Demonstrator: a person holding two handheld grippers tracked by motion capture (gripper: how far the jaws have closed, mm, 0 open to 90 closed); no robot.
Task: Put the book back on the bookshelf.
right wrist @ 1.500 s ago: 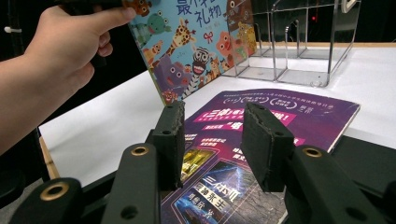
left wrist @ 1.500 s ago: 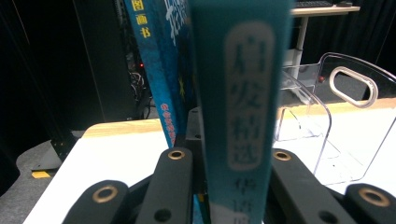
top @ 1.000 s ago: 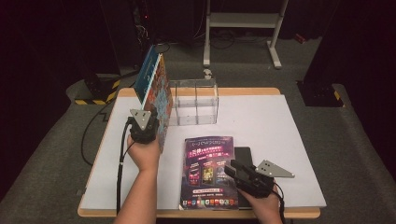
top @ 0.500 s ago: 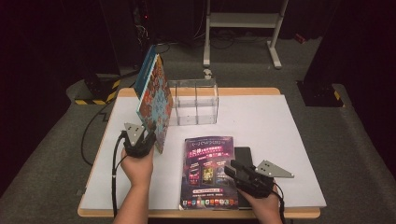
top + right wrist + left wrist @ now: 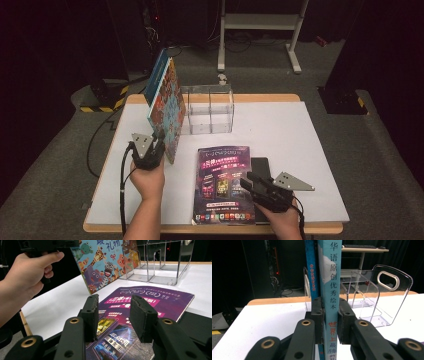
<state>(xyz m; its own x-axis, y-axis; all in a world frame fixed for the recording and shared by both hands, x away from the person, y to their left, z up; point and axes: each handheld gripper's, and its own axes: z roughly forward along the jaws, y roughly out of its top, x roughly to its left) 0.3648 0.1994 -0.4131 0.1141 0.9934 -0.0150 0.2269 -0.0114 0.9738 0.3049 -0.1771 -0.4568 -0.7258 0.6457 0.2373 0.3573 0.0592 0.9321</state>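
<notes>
A wooden-edged table (image 5: 260,98) carried a white sheet (image 5: 280,130) that covered nearly the whole top. On the sheet, toward the far side, stood a clear plastic rack (image 5: 207,110) with upright dividers. Nearer the person's edge a purple magazine (image 5: 222,182) lay flat, face up, and a flat black item (image 5: 260,165) lay touching its right side, partly under it. The table stood on a grey carpeted floor (image 5: 60,145).
</notes>
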